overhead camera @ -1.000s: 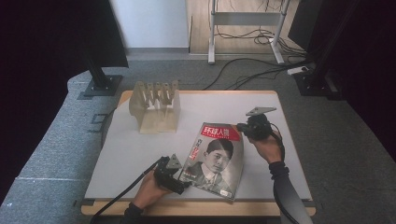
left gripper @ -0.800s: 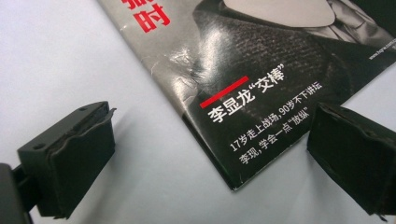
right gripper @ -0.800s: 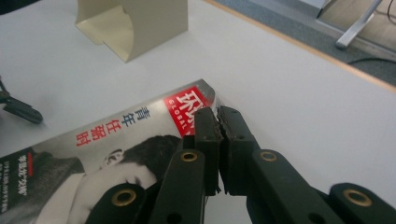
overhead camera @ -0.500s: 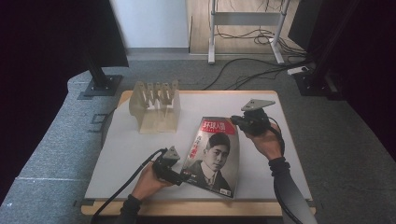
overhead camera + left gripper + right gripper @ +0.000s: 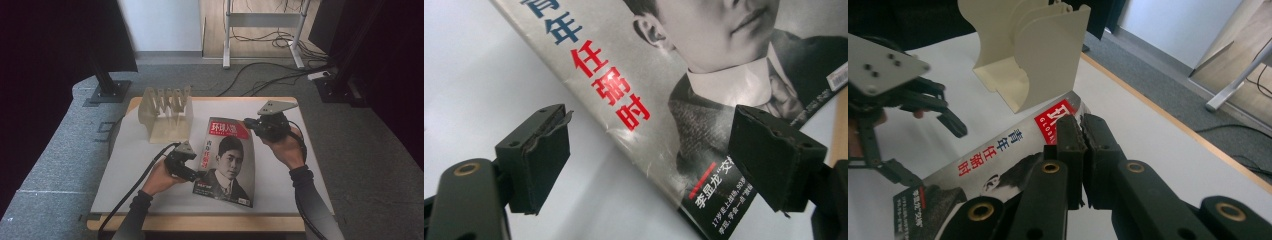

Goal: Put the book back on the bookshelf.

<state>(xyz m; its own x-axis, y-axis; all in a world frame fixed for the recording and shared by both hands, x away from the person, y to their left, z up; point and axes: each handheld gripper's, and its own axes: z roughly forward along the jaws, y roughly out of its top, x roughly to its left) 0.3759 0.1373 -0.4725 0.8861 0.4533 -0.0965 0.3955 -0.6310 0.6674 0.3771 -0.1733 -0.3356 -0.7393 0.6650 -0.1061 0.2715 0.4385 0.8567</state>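
Magazines: one magazine [image 5: 227, 160] on my table [image 5: 280, 175]
Racks: one slotted rack [image 5: 166, 114]
Tools: two; my left tool [image 5: 199, 176] released, my right tool [image 5: 248, 123] clenched on magazine

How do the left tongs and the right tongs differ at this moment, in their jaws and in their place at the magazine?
The left tongs stand open; the right tongs are shut on the magazine. The left tongs sit at its lower left edge, the right tongs at its upper right corner. Both are black, hand-held, with trailing cables.

rack [image 5: 166, 114]: cream, slotted, upright | table [image 5: 300, 195]: white top | cables [image 5: 260, 85]: probably loose
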